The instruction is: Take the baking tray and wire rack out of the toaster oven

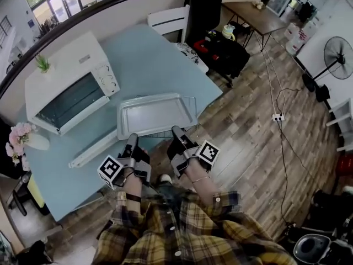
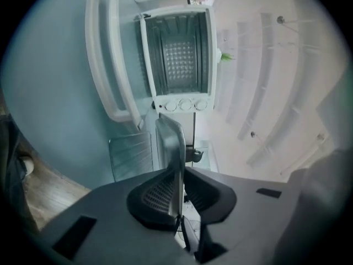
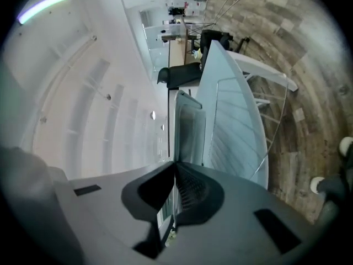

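I hold a grey baking tray level over the near edge of the light blue table. My left gripper is shut on its near rim, and my right gripper is shut on the same rim further right. Thin wires of the rack show just under the tray, past its right side. The left gripper view has the tray rim between the left gripper pads, the rack beside it, and the white toaster oven beyond, empty. In the right gripper view the right gripper clamps the tray.
The toaster oven stands at the table's left with its door folded down toward me. A small plant sits on top, flowers at the left edge. A white chair, black bag and floor cables lie beyond.
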A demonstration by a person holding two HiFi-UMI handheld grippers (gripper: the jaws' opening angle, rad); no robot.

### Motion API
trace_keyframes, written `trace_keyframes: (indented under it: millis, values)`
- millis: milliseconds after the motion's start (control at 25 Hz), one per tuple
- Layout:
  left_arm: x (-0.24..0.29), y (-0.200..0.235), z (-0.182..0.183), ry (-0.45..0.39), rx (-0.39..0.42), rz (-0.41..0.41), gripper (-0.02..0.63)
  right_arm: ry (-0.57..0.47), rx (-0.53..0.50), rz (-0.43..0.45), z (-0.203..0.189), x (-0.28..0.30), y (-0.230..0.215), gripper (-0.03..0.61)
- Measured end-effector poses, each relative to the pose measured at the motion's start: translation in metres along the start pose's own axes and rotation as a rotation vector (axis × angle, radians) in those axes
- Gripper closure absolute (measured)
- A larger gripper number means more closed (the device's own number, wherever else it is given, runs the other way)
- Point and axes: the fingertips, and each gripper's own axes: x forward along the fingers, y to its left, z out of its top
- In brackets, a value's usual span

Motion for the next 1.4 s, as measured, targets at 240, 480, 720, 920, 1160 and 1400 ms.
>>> trace_keyframes:
  millis: [240, 480, 720, 920, 1160, 1400]
  values:
    - [0.036, 0.013, -0.044, 0.108, -0.001, 0.042, 0.566, -0.107, 0.021, -0.046, 0.048, -0.028, -0.019, 0.563]
    - [0.053, 0.033, -0.055, 0.143, -0.008, 0.084, 0.58, -0.131, 0.02, -0.08, 0.063, -0.032, -0.035, 0.563]
    - [0.055, 0.058, -0.05, 0.116, -0.014, 0.139, 0.603, -0.124, 0.046, -0.145, 0.059, -0.03, -0.061, 0.566]
    - [0.057, 0.078, -0.049, 0.119, -0.023, 0.183, 0.597, -0.142, 0.068, -0.191, 0.057, -0.03, -0.083, 0.565]
    - [0.05, 0.094, -0.043, 0.119, -0.037, 0.223, 0.514, -0.168, 0.096, -0.273, 0.05, -0.037, -0.111, 0.563]
    - [0.048, 0.097, -0.041, 0.13, -0.043, 0.231, 0.437, -0.186, 0.093, -0.322, 0.051, -0.035, -0.123, 0.563]
